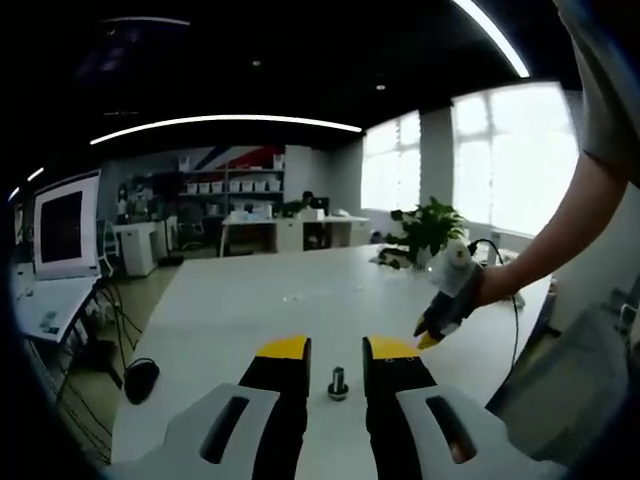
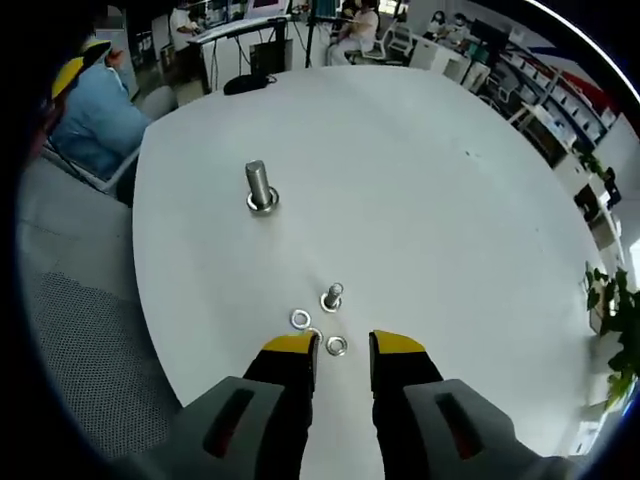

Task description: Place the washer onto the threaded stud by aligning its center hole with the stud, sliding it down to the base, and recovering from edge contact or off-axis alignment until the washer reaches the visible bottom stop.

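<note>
Two grippers work over a white counter (image 2: 430, 190): the right gripper (image 2: 343, 349) hovers with fingers apart, a washer (image 2: 336, 346) lying on the counter between their tips, another washer (image 2: 300, 319) just left, a small stud (image 2: 332, 297) beyond, a larger threaded stud (image 2: 260, 187) farther off. The left gripper (image 1: 337, 350), fingers parted, frames a stud (image 1: 338, 383).

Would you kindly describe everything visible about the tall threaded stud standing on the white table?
The threaded stud in the right gripper view is a grey, metallic-looking cylinder standing upright on the white table, its foot ringed by a wider shiny collar or base. Nothing grips or touches it besides the table. It stands well beyond the right gripper, farther off than the small bolt and two loose washers near the jaws. Its threads are too small to make out.
</note>
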